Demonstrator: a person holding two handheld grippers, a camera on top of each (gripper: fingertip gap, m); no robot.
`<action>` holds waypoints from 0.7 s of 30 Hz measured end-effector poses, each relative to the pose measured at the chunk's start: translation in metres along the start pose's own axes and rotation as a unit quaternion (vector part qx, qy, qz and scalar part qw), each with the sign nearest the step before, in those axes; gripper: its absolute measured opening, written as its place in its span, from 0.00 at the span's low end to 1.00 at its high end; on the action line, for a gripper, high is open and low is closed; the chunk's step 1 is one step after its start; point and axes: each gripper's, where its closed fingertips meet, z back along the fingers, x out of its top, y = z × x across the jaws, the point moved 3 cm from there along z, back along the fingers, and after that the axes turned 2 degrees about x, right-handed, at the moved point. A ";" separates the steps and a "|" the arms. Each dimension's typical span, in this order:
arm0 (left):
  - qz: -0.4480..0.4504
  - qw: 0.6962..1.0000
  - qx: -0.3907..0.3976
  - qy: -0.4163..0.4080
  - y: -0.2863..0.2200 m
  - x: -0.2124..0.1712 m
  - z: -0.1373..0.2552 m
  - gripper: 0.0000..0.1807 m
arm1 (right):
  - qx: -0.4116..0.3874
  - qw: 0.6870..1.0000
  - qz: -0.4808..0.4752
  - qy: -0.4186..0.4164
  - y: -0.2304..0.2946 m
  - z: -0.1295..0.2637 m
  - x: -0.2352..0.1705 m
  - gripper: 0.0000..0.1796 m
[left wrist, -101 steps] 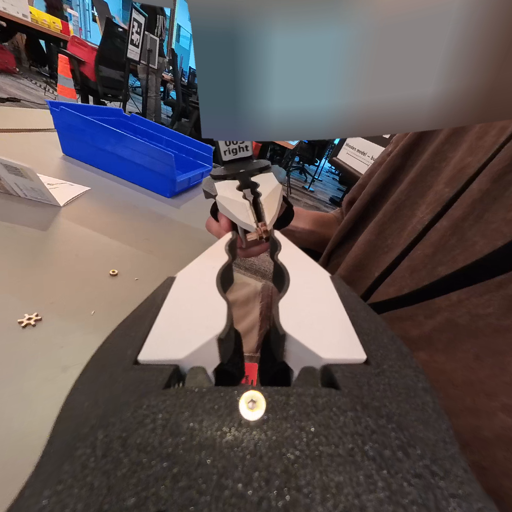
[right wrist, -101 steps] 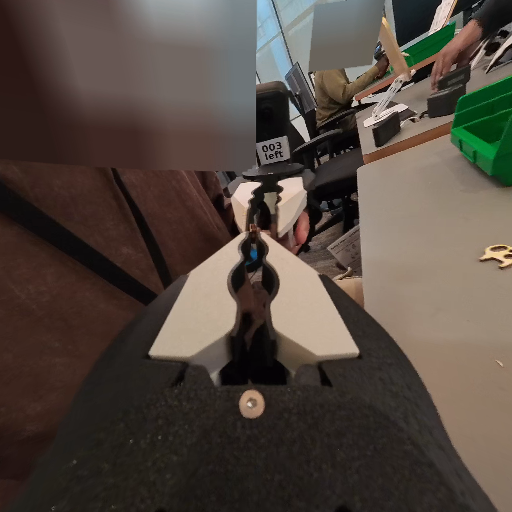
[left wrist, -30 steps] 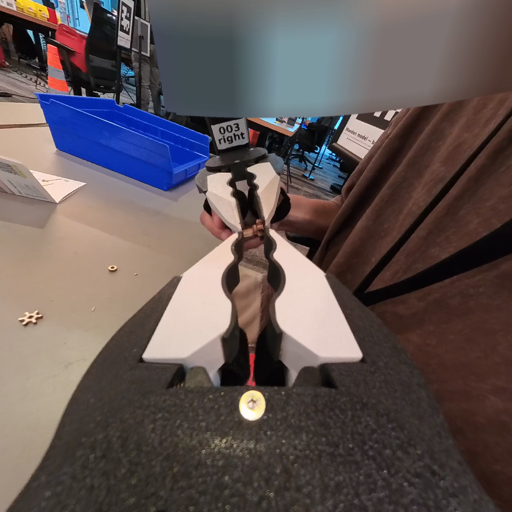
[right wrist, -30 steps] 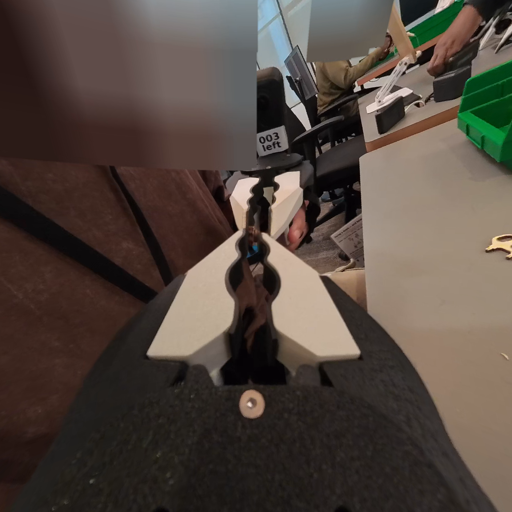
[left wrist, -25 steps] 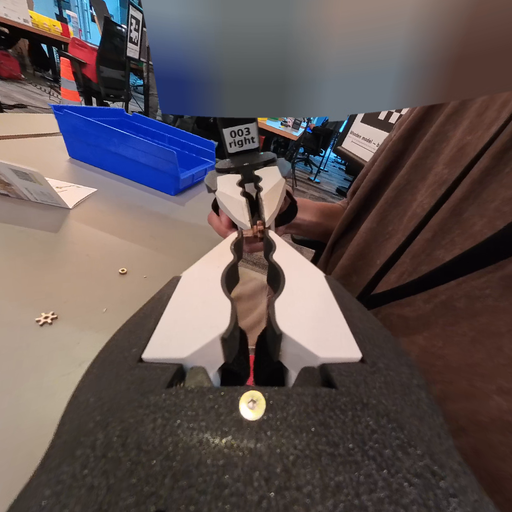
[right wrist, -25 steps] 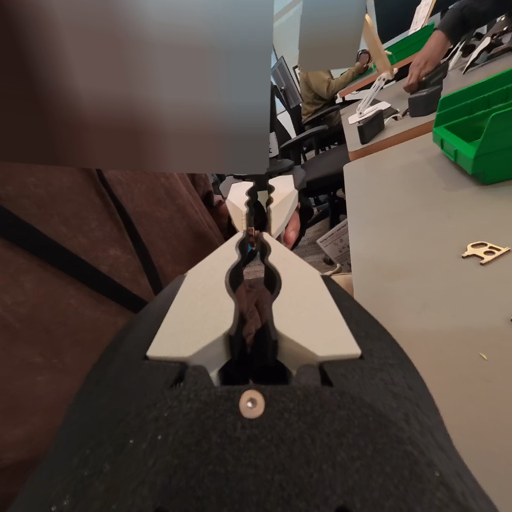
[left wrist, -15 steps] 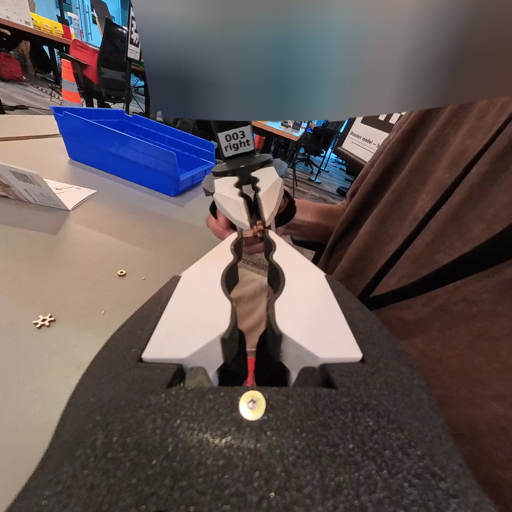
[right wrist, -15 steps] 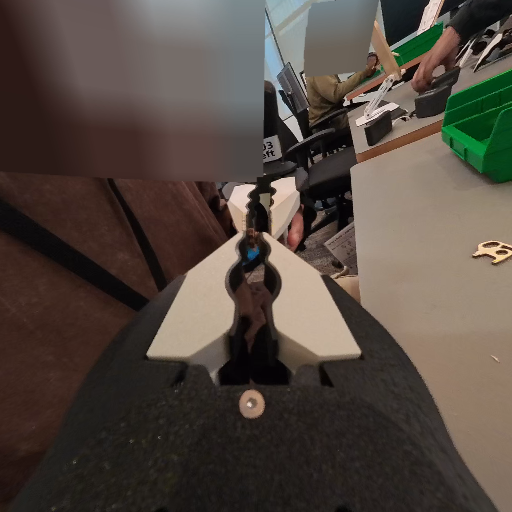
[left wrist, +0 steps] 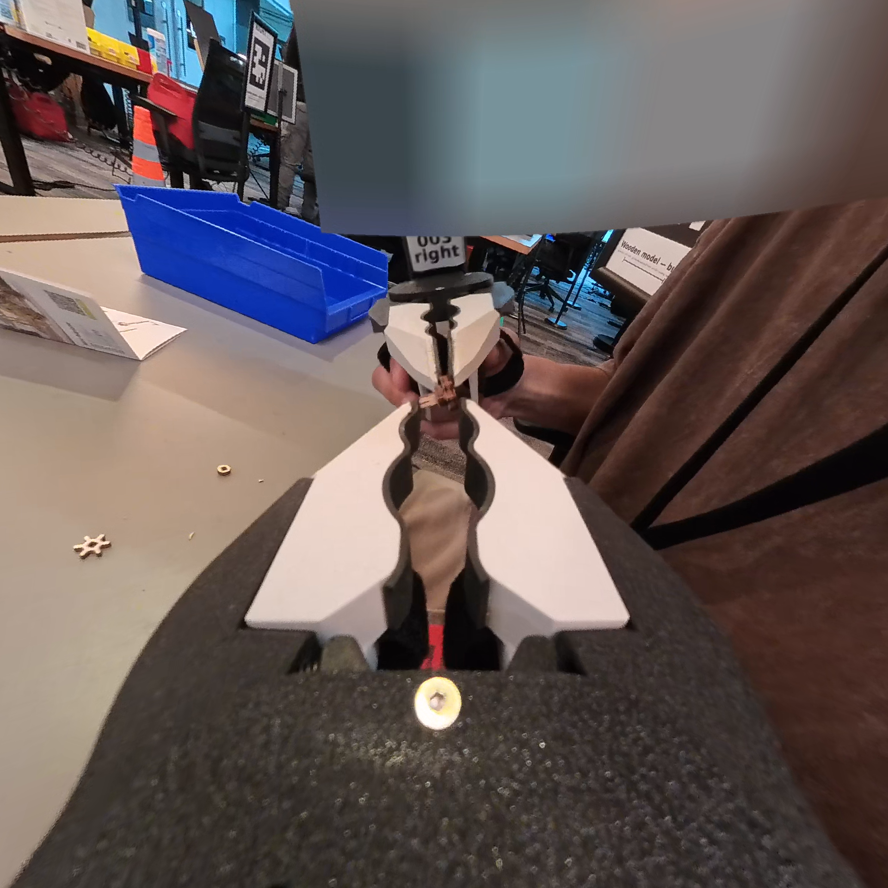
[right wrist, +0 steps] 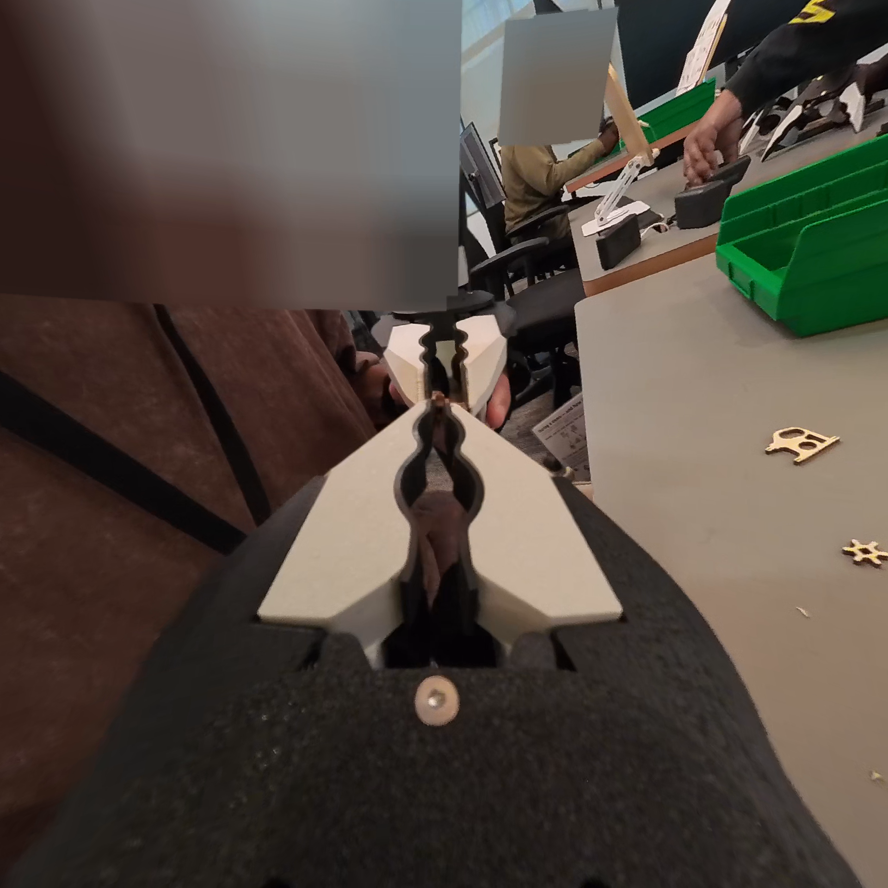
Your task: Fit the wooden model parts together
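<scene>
Both grippers meet tip to tip in the air in front of a person's brown garment, off the table edge. In the left wrist view, my left gripper (left wrist: pixel 438 408) has its jaws narrowed around a small wooden part (left wrist: pixel 435 399). The right gripper (left wrist: pixel 444 382) faces it from beyond and pinches the same small wooden assembly. In the right wrist view, my right gripper (right wrist: pixel 439 406) is nearly closed on a thin wooden part (right wrist: pixel 438 398). The left gripper (right wrist: pixel 444 384) faces it, touching that part. How the parts join is too small to tell.
On the grey table (left wrist: pixel 144 432) lie a blue bin (left wrist: pixel 250 269), a folded leaflet (left wrist: pixel 81 317), a small wooden ring (left wrist: pixel 223 469) and a star-shaped wooden piece (left wrist: pixel 91 546). The right wrist view shows a green bin (right wrist: pixel 807 259), a holed wooden piece (right wrist: pixel 800 444) and a star piece (right wrist: pixel 865 552). My left and right fingertips are right by each other.
Both grippers stay tip to tip on the small wooden parts. They have wobbled and tilted slightly against each other; the grip has not changed.
</scene>
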 end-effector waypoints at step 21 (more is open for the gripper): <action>-0.032 0.999 -0.001 0.002 -0.002 -0.004 0.002 0.00 | 0.007 1.000 0.004 0.012 0.003 -0.001 -0.002 0.01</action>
